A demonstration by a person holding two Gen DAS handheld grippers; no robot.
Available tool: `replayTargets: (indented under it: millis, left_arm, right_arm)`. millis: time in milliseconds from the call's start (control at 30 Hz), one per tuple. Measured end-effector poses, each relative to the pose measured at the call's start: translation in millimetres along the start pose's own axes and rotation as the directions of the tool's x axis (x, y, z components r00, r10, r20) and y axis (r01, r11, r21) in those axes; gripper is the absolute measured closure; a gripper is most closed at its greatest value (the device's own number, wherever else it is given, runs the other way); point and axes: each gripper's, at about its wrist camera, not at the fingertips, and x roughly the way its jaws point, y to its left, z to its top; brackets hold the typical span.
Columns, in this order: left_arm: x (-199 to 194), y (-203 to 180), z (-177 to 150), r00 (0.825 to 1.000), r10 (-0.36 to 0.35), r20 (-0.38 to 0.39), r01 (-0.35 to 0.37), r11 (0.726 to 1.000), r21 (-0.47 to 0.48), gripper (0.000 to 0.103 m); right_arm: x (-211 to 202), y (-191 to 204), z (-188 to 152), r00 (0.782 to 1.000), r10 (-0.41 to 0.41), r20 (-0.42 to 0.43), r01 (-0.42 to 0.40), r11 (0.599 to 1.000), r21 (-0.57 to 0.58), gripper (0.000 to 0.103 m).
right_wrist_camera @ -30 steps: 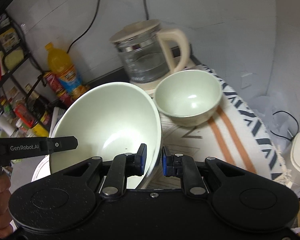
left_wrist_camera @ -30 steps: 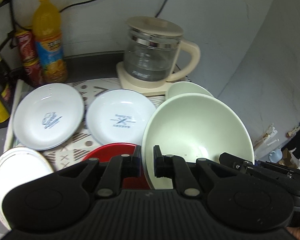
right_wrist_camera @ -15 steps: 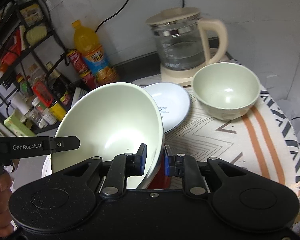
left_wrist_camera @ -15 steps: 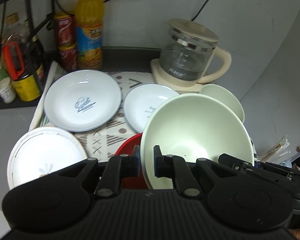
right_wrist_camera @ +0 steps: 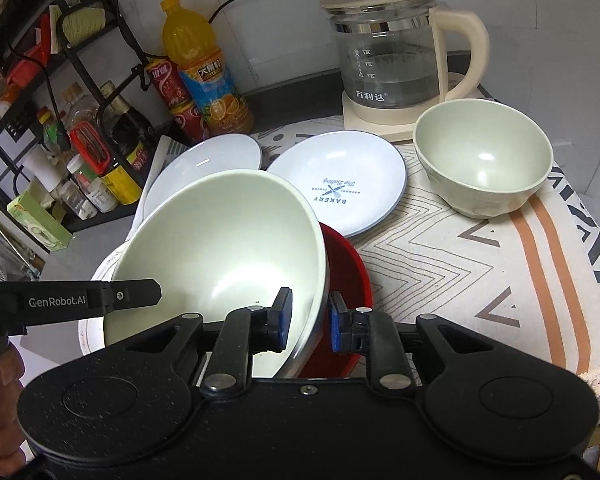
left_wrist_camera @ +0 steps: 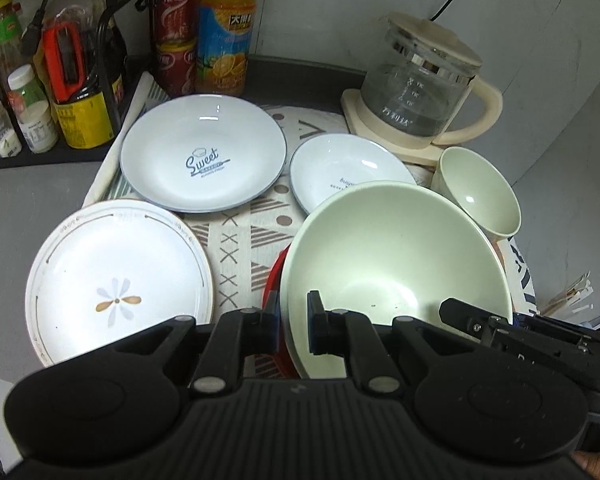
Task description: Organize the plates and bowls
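Both grippers carried the large pale-green ceramic bowl [left_wrist_camera: 396, 256], left gripper [left_wrist_camera: 293, 322] pinched tight on its rim, right gripper [right_wrist_camera: 305, 318] straddling the opposite rim with jaws just eased slightly apart, so lowering it into the red bowl [right_wrist_camera: 346, 276] beneath the fingertips looked next.

The large green bowl [left_wrist_camera: 396, 256] hides most of the red bowl [right_wrist_camera: 346, 268].
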Motion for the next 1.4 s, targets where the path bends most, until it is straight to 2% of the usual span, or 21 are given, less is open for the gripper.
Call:
replayTargets:
  millis: [467,700,833,967,1067,1133,1200,1267,1333,1400]
  left_arm:
    - [30.7,-2.7,-4.6,0.997,-0.030,-0.065,0.030,1.000,-0.001,0.092]
    - [43.7,-1.3,-6.1,0.995,-0.032,-0.100,0.032,0.999,-0.004,0.091]
    - [45.5,-3.7,-3.0,0.995,-0.019,-0.098,0.019,1.000,0.005,0.090]
    - [37.2,-3.2,5.4,0.998,-0.022,-0.060,0.022,1.000,0.013,0.090]
    - [30.8,-3.8,11.6,0.999,-0.013,-0.039,0.014,1.000,0.025,0.087]
    - [27.7,-3.1,14.3,1.000,-0.004,-0.030,0.005,1.000,0.029,0.086]
    - [25.4,-1.1,16.0,1.000,0.000,-0.028,0.000,1.000,0.024,0.085]
    - [24.0,-0.2,17.3,0.999,0.012,-0.031,-0.011,1.000,0.024,0.080]
    - [22.5,0.7,19.1,0.999,0.025,-0.030,-0.024,0.999,0.022,0.066]
    - [20.1,1.6,20.8,0.999,0.033,-0.018,-0.033,0.999,0.018,0.056]
  right_arm:
    - [10.8,-8.7,-2.3,0.998,-0.060,-0.030,0.060,0.998,-0.009,0.082]
    - [18.1,-10.1,-2.7,0.995,-0.093,-0.027,0.092,0.995,-0.034,0.089]
    - [22.0,-9.9,1.5,0.993,-0.112,-0.022,0.111,0.993,-0.037,0.090]
    - [25.0,-7.4,5.3,0.993,-0.117,-0.014,0.117,0.992,-0.045,0.095]
    - [27.7,-5.8,7.5,0.993,-0.119,-0.010,0.118,0.992,-0.053,0.095]
    - [28.2,-7.2,9.2,0.994,-0.109,-0.014,0.108,0.993,-0.037,0.090]
    - [26.7,-8.3,11.0,0.994,-0.110,-0.009,0.110,0.994,-0.022,0.079]
    - [22.9,-9.4,12.5,0.995,-0.095,0.004,0.095,0.995,-0.015,0.072]
    - [17.9,-9.3,14.0,0.996,-0.085,0.019,0.086,0.996,-0.013,0.067]
    - [13.0,-10.0,15.4,0.996,-0.082,0.034,0.082,0.997,-0.009,0.055]
